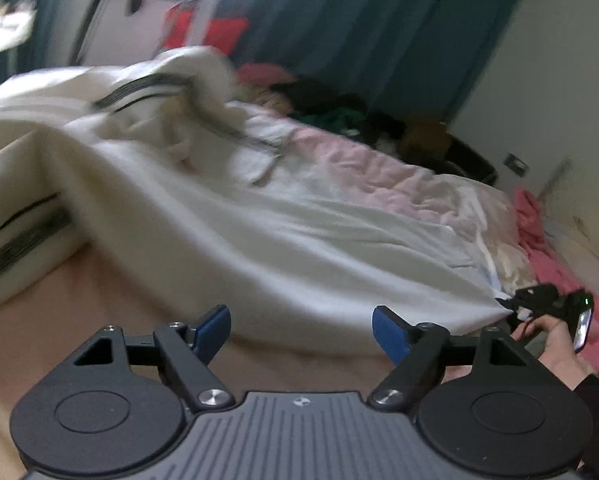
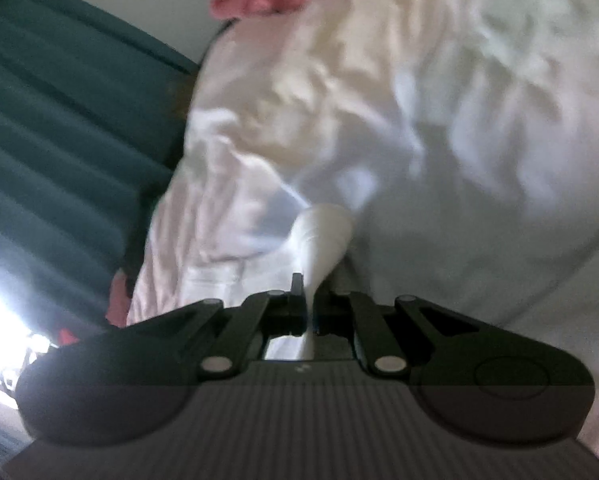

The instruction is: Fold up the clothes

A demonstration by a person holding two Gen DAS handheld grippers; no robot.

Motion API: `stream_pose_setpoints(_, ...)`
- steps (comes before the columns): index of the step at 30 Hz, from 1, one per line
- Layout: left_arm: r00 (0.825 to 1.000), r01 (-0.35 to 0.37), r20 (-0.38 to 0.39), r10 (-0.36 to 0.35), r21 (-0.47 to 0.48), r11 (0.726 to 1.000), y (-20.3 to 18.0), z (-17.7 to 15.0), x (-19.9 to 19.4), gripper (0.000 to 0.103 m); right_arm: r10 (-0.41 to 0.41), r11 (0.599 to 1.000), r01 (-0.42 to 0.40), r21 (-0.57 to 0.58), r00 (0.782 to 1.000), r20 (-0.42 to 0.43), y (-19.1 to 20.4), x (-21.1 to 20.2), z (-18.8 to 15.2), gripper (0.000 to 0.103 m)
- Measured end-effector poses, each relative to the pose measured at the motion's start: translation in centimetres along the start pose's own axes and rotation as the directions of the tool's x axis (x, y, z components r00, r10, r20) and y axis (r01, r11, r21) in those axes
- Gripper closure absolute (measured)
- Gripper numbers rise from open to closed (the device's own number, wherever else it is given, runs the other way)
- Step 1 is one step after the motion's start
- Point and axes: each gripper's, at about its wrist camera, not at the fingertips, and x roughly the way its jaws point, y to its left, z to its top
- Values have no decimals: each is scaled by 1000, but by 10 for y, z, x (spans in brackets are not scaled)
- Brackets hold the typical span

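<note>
A large white garment (image 1: 227, 208) with dark stripes lies spread and rumpled across the bed. My left gripper (image 1: 301, 330) is open just above the beige sheet, its blue pads (image 1: 387, 332) short of the garment's near edge with nothing between them. In the left wrist view my right gripper (image 1: 519, 304) pinches the garment's right corner, a hand (image 1: 551, 332) holding it. In the right wrist view my right gripper (image 2: 308, 304) is shut on a bunched fold of the white garment (image 2: 323, 236), which stretches away from it.
A pinkish crumpled bedsheet (image 1: 379, 168) covers the bed. Pink cloth (image 1: 547, 248) lies along the right side by the wall. Dark clothes (image 1: 339, 112) are piled at the far end under a teal curtain (image 1: 379, 32). Beige bedding (image 1: 111, 300) lies just ahead of the left gripper.
</note>
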Motion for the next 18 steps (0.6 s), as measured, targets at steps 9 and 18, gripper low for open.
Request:
stream_pose_setpoints(9, 947, -320, -174, 271, -425, 847, 129, 22, -69, 19, 22, 999, -23, 38, 999, 44, 2, -9, -2, 98)
stream_pose_setpoints(18, 960, -263, -121, 252, -693, 671, 193, 13, -90, 16, -23, 993, 30, -116, 998, 62, 21, -15, -3, 98)
